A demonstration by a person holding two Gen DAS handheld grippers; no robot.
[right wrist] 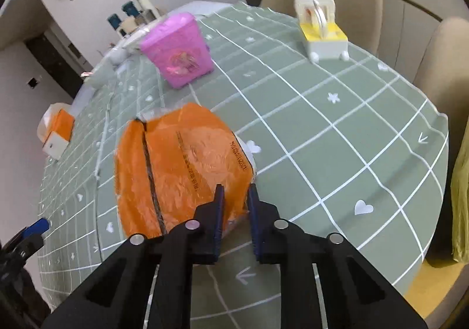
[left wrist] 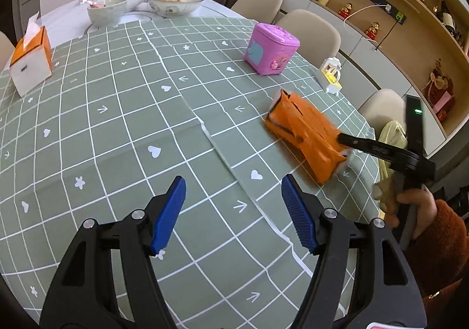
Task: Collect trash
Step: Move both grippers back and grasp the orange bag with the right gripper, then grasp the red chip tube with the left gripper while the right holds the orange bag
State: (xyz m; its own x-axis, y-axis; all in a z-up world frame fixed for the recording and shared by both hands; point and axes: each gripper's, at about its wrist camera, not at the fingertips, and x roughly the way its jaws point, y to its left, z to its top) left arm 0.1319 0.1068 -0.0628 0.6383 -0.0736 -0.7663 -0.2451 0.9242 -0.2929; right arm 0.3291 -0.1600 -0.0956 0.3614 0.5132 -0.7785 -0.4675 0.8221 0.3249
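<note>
Pinching the near edge of the orange wrapper (right wrist: 176,164) on the green checked tablecloth (right wrist: 337,153), the right gripper (right wrist: 236,205) grips it; its dark print seems too blurred to read. The left gripper (left wrist: 233,205) hangs open, empty.

Left gripper (left wrist: 233,213), black arms, ribbed blue pads, silver screws, fuzzy rust-orange sleeve (left wrist: 445,241)
</note>
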